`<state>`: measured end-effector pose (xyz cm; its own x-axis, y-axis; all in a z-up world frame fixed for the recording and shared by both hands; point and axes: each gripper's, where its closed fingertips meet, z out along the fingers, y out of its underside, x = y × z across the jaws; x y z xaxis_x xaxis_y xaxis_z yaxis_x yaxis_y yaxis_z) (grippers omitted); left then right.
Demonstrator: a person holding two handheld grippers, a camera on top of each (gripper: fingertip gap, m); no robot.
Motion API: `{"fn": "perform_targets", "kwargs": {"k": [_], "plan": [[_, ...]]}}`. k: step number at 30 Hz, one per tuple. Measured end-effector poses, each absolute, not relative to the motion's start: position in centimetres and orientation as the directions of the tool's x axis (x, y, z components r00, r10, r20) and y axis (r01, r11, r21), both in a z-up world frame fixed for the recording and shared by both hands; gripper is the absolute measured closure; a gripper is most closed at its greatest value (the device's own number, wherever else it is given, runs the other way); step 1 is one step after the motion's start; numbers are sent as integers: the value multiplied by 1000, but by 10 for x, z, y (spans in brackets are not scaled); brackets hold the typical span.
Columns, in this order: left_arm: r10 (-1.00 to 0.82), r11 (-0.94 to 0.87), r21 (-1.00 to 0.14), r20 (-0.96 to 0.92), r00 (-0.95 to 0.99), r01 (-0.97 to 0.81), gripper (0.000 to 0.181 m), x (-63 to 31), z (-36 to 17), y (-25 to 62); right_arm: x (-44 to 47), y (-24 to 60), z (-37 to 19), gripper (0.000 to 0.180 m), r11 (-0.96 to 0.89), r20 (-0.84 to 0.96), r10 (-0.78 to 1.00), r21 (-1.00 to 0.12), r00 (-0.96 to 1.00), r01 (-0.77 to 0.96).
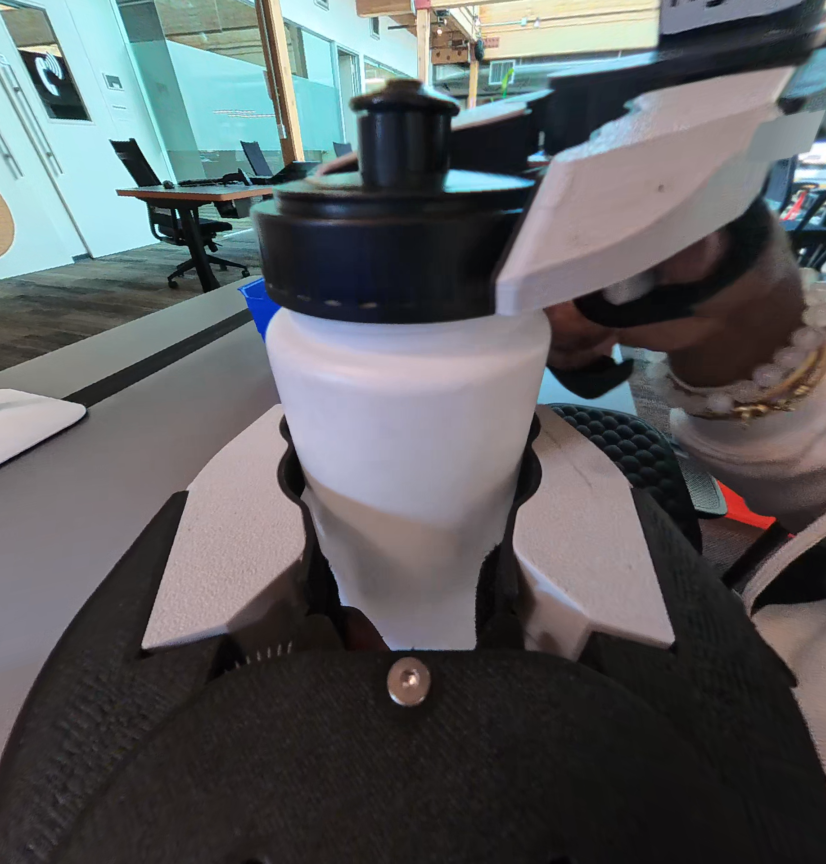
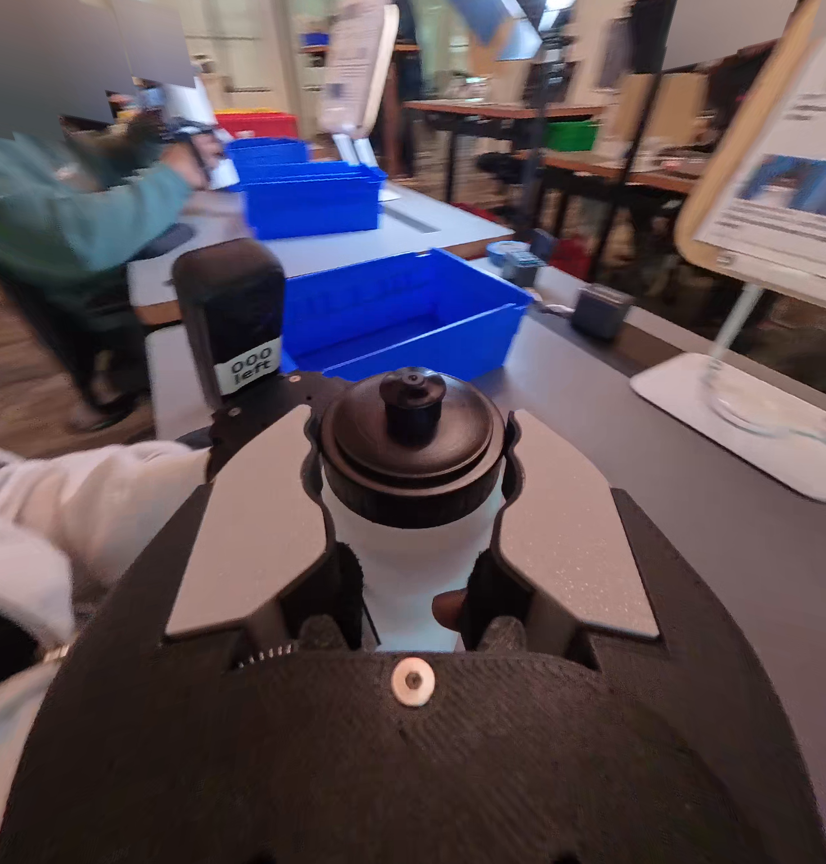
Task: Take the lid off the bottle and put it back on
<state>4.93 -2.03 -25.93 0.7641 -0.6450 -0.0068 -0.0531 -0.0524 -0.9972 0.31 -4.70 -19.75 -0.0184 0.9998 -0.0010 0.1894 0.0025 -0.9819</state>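
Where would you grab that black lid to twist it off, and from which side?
Grip the lid by its wide ribbed skirt, coming from above with a finger each side, as the right gripper does. The narrow spout gives less leverage. The left gripper holds the white bottle upright.

My left gripper point(image 1: 408, 472) clamps the white squeeze bottle point(image 1: 404, 411) around its body, upright, black pull-spout lid point(image 1: 392, 248) on top. My right gripper's point(image 1: 635, 201) grey finger touches the lid's right side. A grey tabletop point(image 1: 135, 458) lies to the left.

Black ribbed-plastic tool point(image 2: 411, 463) — grey finger plates, silver centre screw point(image 2: 413, 680) — pale sleeve point(image 2: 97, 495), beaded bracelets point(image 1: 775, 374)
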Motion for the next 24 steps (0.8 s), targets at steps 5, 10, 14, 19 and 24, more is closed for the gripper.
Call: {"fn": "perform_targets", "kwargs": {"k": [5, 10, 14, 19, 24], "plan": [[-648, -50, -998, 5, 762, -36, 89, 47, -259, -21, 10, -59, -197, 76, 46, 28, 993, -987, -115, 155], [-666, -47, -998, 5, 746, -35, 89, 49, -258, -22, 10, -48, -189, 71, 44, -2, 896, -995, -444, 93], [-667, -45, -999, 9, 745, -28, 89, 49, -258, -22, 6, -54, -194, 96, -10, -85, 821, -991, -565, 134], [-661, -44, -998, 1, 750, -38, 89, 50, -259, -22, 12, -50, -194, 105, -1, -29, 920, -997, -390, 72], [-654, -44, -999, 8, 757, -27, 89, 48, -258, -22, 31, -44, -194, 119, -20, -22, 986, -1000, -162, 12]]}}
